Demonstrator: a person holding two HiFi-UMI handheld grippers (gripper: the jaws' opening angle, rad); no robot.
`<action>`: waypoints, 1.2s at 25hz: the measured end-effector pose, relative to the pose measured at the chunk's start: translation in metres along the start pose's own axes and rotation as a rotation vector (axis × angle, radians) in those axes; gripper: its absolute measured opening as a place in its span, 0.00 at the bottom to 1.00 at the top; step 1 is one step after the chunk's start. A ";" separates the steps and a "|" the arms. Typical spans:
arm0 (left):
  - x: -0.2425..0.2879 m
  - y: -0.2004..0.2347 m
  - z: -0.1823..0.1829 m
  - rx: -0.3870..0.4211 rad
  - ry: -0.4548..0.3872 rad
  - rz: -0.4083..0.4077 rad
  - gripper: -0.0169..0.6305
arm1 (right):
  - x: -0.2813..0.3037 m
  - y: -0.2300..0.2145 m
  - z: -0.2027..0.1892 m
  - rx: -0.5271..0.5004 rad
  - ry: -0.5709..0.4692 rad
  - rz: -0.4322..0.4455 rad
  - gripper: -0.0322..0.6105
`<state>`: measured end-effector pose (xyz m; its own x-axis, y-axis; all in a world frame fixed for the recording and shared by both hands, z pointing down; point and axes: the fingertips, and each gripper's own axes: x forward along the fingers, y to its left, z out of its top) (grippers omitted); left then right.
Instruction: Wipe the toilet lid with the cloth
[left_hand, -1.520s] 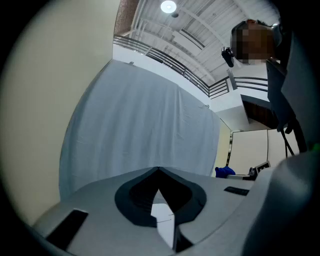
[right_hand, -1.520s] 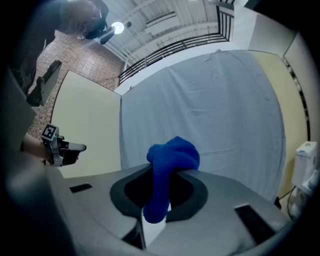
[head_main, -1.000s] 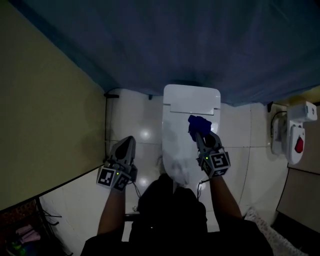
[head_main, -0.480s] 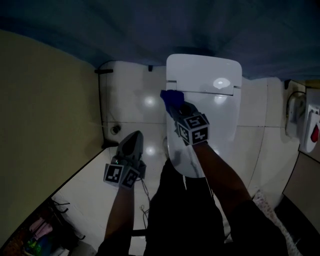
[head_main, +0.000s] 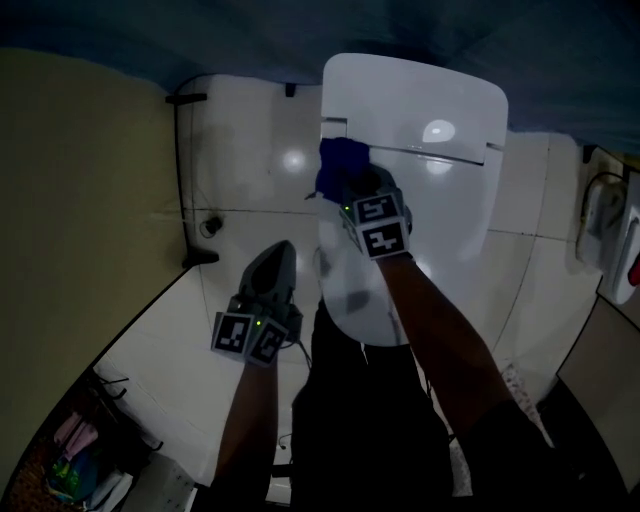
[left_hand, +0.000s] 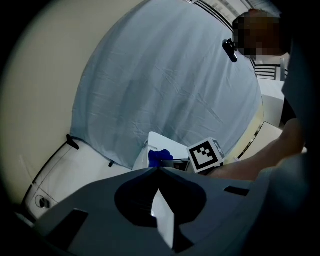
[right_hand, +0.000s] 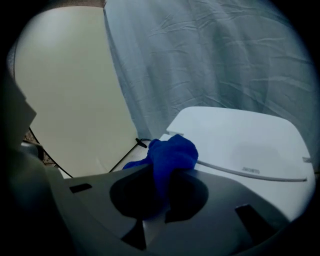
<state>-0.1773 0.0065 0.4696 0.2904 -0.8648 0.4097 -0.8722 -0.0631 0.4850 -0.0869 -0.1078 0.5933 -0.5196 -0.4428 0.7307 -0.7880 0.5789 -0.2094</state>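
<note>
The white toilet lid (head_main: 440, 215) fills the upper middle of the head view, shut, with its hinge line across the back. My right gripper (head_main: 347, 178) is shut on a blue cloth (head_main: 340, 165) and presses it on the lid's back left corner, near the hinge. In the right gripper view the blue cloth (right_hand: 169, 159) bunches out between the jaws over the lid (right_hand: 240, 145). My left gripper (head_main: 272, 262) hangs over the floor left of the toilet, jaws shut on nothing. From the left gripper view, the cloth (left_hand: 159, 158) and the right gripper's marker cube (left_hand: 205, 155) show ahead.
A blue-grey sheet (head_main: 200, 40) hangs behind the toilet. A beige wall (head_main: 70, 220) runs along the left, with a floor fitting (head_main: 210, 226) near its foot. White fixtures (head_main: 610, 240) stand at the right edge. Clutter (head_main: 70, 470) lies at bottom left.
My right gripper has carried the cloth from the lid's right middle to its back left corner. The head view has shifted, bringing the toilet closer. The left gripper stays by the floor.
</note>
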 end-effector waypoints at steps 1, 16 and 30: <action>0.001 -0.001 -0.004 -0.009 0.004 0.000 0.01 | -0.005 -0.008 -0.004 -0.004 -0.002 -0.001 0.14; 0.029 -0.050 -0.059 0.009 0.109 -0.075 0.01 | -0.115 -0.202 -0.067 0.063 -0.037 -0.226 0.14; 0.027 -0.049 -0.059 0.026 0.097 -0.077 0.01 | -0.173 -0.274 -0.102 0.007 0.009 -0.445 0.14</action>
<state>-0.1036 0.0156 0.5024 0.3927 -0.8048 0.4450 -0.8553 -0.1418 0.4984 0.2529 -0.1203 0.5906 -0.1265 -0.6416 0.7565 -0.9364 0.3288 0.1223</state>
